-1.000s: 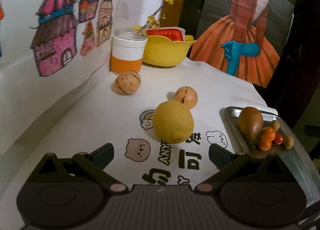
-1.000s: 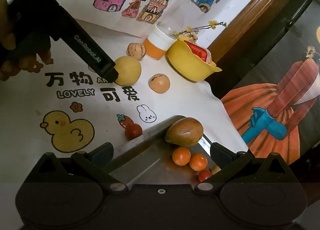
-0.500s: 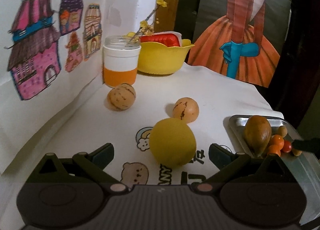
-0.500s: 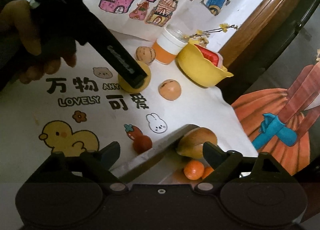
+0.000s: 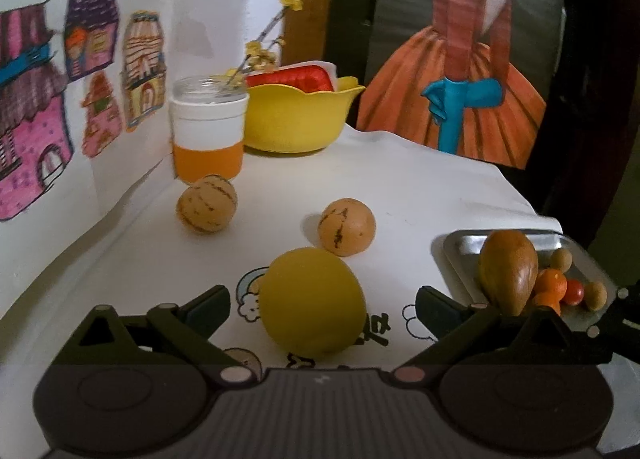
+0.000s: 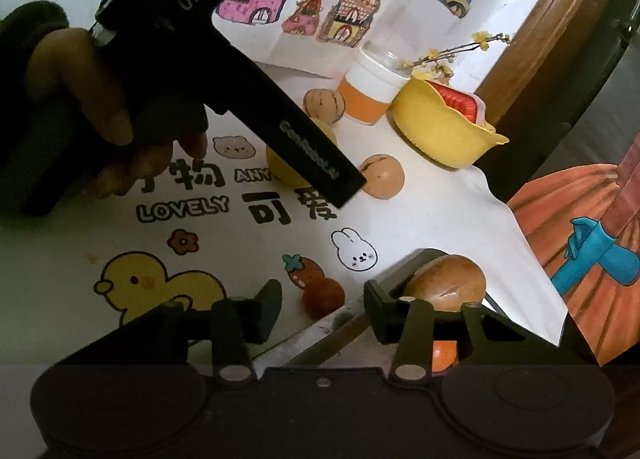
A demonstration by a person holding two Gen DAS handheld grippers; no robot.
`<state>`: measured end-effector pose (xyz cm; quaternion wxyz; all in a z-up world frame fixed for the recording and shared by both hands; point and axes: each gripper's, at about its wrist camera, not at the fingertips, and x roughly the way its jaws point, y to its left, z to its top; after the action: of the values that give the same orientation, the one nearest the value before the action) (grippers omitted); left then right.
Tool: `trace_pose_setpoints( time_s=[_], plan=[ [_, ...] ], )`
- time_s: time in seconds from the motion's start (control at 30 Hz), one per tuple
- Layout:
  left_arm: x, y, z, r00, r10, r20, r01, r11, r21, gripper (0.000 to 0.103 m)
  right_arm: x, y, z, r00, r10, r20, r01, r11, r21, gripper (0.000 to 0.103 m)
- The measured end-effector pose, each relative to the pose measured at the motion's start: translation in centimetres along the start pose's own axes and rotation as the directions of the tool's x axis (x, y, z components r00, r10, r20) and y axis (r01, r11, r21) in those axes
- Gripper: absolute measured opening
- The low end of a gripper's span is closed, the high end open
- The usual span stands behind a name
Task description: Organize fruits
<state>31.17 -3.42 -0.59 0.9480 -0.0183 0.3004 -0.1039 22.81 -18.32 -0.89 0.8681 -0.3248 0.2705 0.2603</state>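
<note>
Item: fruit-sorting scene, two hand-held grippers over a printed white tablecloth. Left gripper: jaws spread wide, empty, straddling a yellow round fruit that sits on the cloth between the fingers but is not yet touched. Right gripper: jaws set to a middling gap, empty, bracketing a small dark red fruit that lies on the cloth just beside the near edge of the metal tray. Tray contents: one large brown oval fruit, small orange fruits, a red one and pale ones. Loose on the cloth: two striped tan fruits, one of them just beside an orange-and-white jar; a yellow bowl stands behind. Step in hand, as judged: both grippers lining up a pick, the tray being the likely destination. Next move calls for lowering and closing each pair of fingers at the fruit's widest part, gently, since round fruit may roll. Obscured: in the right view the left gripper's body covers most of the yellow fruit; the right gripper hides much of the tray; the bowl's red contents cannot be identified; the left view is slightly blurred.
</note>
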Motion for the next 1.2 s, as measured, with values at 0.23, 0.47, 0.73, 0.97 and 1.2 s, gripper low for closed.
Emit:
trace_pose_setpoints(
  time_s=[0.23,0.47,0.73,0.97,1.2],
  plan=[
    [0.8,0.3,0.0,1.000,0.001,-0.020,-0.002,1.000,-0.010,0.082,0.3,0.0,-0.1,1.000,-0.020,0.010,0.020,1.000,0.005,0.041],
    [1.4,0.7,0.0,0.999,-0.009,-0.045,0.008,1.000,-0.028,0.065,0.6,0.0,0.0,1.000,-0.014,0.007,0.014,1.000,0.016,0.031],
    [1.0,1.0,-0.1,0.998,-0.016,-0.056,0.014,0.999,-0.033,0.061,0.5,0.1,0.0,1.000,-0.022,0.011,0.022,0.999,0.035,0.025],
    [-0.4,0.2,-0.8,0.996,-0.041,-0.076,0.040,0.999,-0.017,0.061,0.3,0.2,-0.1,1.000,-0.024,0.020,0.023,0.999,0.047,0.024],
    [-1.9,0.5,-1.6,0.993,-0.088,-0.083,0.084,0.995,-0.053,0.061,-0.7,0.9,0.3,0.999,-0.015,0.037,0.014,0.999,0.032,0.019]
  ],
)
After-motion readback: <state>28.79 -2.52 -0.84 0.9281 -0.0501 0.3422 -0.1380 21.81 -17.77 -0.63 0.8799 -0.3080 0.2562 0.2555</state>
